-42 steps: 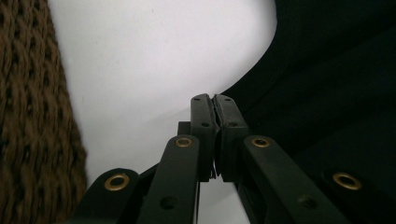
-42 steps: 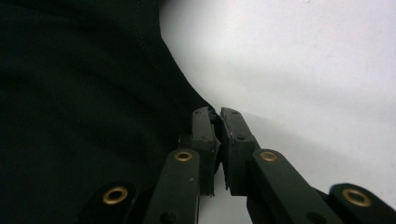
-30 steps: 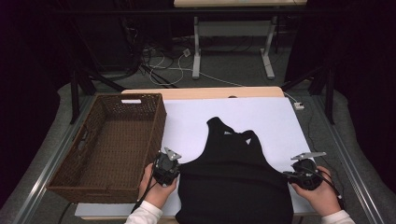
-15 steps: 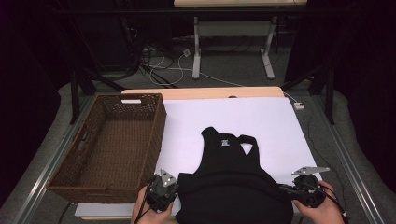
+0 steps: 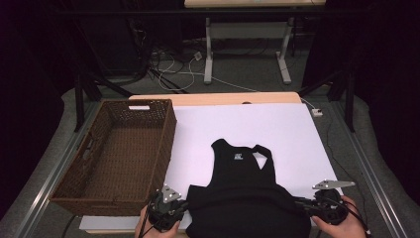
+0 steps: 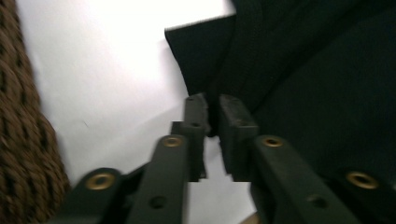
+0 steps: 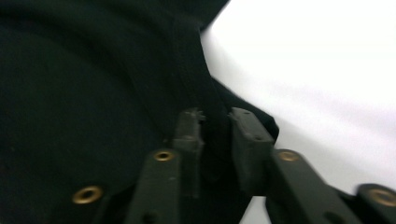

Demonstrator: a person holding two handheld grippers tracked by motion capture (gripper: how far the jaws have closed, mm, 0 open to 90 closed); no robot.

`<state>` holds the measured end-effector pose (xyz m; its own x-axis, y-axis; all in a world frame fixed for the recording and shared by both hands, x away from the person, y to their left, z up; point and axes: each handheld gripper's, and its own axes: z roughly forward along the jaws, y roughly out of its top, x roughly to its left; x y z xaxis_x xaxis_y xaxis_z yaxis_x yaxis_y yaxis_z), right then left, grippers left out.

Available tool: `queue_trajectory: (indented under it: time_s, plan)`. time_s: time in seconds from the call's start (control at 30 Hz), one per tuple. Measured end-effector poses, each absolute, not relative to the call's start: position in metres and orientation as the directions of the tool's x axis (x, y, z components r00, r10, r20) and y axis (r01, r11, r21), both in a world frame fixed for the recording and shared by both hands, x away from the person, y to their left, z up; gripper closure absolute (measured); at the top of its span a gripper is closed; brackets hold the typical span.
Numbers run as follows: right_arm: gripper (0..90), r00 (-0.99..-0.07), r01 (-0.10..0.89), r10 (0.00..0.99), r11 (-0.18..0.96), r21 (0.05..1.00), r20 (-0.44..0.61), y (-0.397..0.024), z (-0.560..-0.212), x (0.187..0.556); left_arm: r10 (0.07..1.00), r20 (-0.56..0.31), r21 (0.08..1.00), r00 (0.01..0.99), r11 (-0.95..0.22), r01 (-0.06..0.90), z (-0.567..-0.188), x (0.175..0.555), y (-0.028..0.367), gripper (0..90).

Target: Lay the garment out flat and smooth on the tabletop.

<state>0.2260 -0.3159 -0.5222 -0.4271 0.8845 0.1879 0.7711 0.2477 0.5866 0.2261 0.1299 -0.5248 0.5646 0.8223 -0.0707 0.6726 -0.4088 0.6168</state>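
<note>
Black cloth, a sleeveless top [image 5: 245, 198], lies spread on the white sheet [image 5: 277, 129] near the table's front edge, straps pointing away from the person and the lower part doubled into a thick band across the front. It is flanked by the two grippers, one at each end of that band, so that both ends can be handled evenly and the fold kept straight.

At the left gripper [image 5: 168, 210] the jaws have just been opening; in the left gripper view a narrow gap is seen between the pads [image 6: 236, 116], with the edge of the cloth [image 6: 299, 93] lying in that gap and no firm pinch evident. At the right gripper [image 5: 327, 208] the jaws have likewise just been opening, and in the right gripper view a hem ridge [image 7: 196, 84] runs into the slightly parted pads [image 7: 247, 126], apparently no longer pressed.

The fold seems to have been laid down and to be in the course of release. A wicker basket [image 5: 119, 148] stands just left of the top, probably set there to receive it once folded.
</note>
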Motion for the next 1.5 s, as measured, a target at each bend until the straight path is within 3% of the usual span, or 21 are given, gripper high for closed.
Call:
queue_trajectory:
  time_s: [0.27, 0.57, 0.63, 0.93, 1.17, 1.5]
  plan:
    - [61.2, -0.446, 0.707, 0.879, 0.231, 0.669, 0.168, -0.315, -0.504, 0.245, 0.804, -0.089, 0.691, 0.588, -0.375, 0.618, -0.508, 0.246, 0.114, 51.8]
    - [56.3, -0.467, 0.66, 0.875, 0.251, 0.708, 0.125, -0.304, -0.502, 0.297, 0.791, -0.114, 0.712, 0.601, -0.357, 0.604, -0.502, 0.288, 0.095, 41.1]
    - [55.4, -0.471, 0.658, 0.874, 0.254, 0.708, 0.123, -0.301, -0.502, 0.307, 0.793, -0.085, 0.72, 0.603, -0.369, 0.587, -0.503, 0.297, 0.091, 38.8]
    - [48.7, -0.489, 0.629, 0.869, 0.292, 0.721, 0.075, -0.284, -0.503, 0.349, 0.798, -0.087, 0.714, 0.596, -0.367, 0.596, -0.505, 0.335, 0.076, 35.7]
    - [48.7, -0.498, 0.614, 0.867, 0.35, 0.708, 0.004, -0.265, -0.508, 0.379, 0.81, -0.084, 0.715, 0.58, -0.356, 0.601, -0.505, 0.367, 0.069, 36.1]
    - [52.1, -0.516, 0.628, 0.857, 0.362, 0.688, 0.02, -0.252, -0.521, 0.407, 0.808, -0.094, 0.721, 0.581, -0.348, 0.6, -0.51, 0.396, 0.058, 32.6]
